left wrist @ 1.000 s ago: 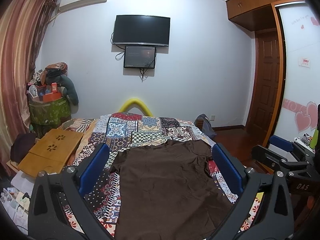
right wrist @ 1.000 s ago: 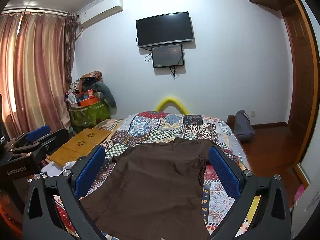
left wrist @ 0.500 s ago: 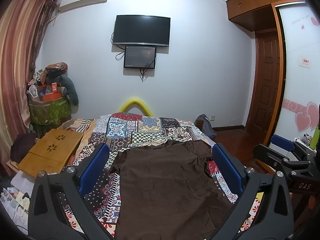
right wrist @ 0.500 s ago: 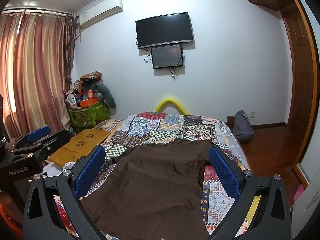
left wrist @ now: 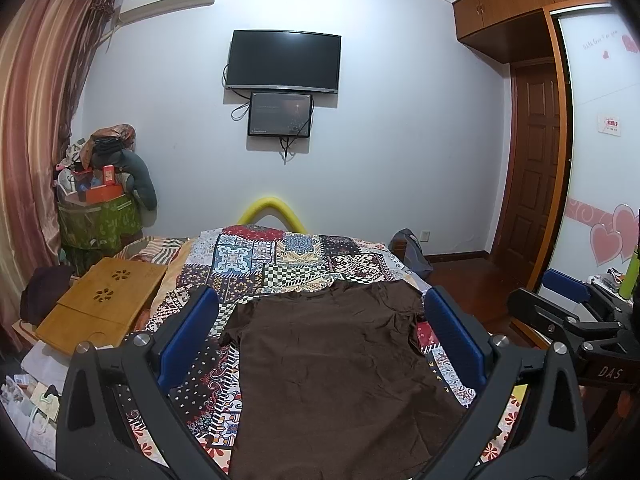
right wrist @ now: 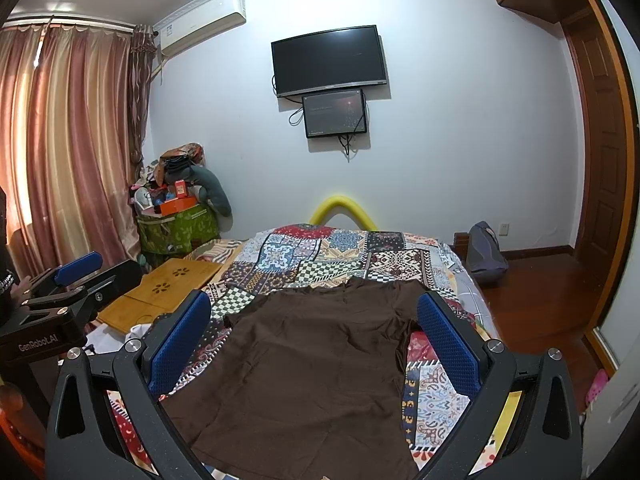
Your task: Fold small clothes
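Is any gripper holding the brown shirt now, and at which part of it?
Nothing is held. The left gripper and the right gripper are both open above the brown shirt, which lies flat on the patchwork bedcover.

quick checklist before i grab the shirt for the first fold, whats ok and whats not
1. Brown shirt spread flat on the quilt: ok.
2. Left tongs open, nothing held: ok.
3. Right tongs open, nothing held: ok.
4. Both sleeves in view: ok; the right one looks slightly bunched.
5. Bottom hem visible: cannot tell, it runs out of frame.
6. Tongs touching the shirt: not ok, both are above it.
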{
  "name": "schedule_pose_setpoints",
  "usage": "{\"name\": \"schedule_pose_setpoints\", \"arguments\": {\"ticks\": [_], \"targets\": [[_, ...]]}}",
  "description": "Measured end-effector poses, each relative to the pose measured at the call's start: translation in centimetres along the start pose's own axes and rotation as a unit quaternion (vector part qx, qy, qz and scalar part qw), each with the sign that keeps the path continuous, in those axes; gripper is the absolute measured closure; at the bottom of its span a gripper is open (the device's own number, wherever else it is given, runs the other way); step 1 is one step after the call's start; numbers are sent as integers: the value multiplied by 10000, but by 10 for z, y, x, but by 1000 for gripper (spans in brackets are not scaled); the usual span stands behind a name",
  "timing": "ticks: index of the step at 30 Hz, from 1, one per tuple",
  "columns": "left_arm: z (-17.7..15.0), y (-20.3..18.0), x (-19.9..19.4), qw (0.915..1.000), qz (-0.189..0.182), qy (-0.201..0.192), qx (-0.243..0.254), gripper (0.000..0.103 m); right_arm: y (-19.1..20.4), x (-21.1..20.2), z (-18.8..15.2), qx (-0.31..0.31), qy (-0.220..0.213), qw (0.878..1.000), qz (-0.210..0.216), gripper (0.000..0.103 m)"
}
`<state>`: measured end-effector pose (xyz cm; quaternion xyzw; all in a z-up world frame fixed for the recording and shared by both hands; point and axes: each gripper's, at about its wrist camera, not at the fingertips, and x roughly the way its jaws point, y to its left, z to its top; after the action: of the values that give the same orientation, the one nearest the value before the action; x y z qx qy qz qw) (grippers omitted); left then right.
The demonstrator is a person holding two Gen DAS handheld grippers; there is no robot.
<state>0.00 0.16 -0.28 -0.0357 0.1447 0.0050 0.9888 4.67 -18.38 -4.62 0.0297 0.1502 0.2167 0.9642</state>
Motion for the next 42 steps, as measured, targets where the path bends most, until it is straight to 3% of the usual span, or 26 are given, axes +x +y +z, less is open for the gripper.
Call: {"name": "schedule_pose_setpoints", "arguments": {"ticks": [23,33,38,42], "targets": [[0,4,15,9999,102,42,39,0,-8,20,0,-26,106,9999,-3,0],[5,49,91,9977,395,546,-61,0,-10,83,5,-392,304,9988,-12,0],[3,81,153,9919,792,992,84,0,-19,129,2,-567,567,9967,-124,1],[-11,109,207,9840,968,1497,35,0,-30,164,-6,-444,938,9946,41,2]]}}
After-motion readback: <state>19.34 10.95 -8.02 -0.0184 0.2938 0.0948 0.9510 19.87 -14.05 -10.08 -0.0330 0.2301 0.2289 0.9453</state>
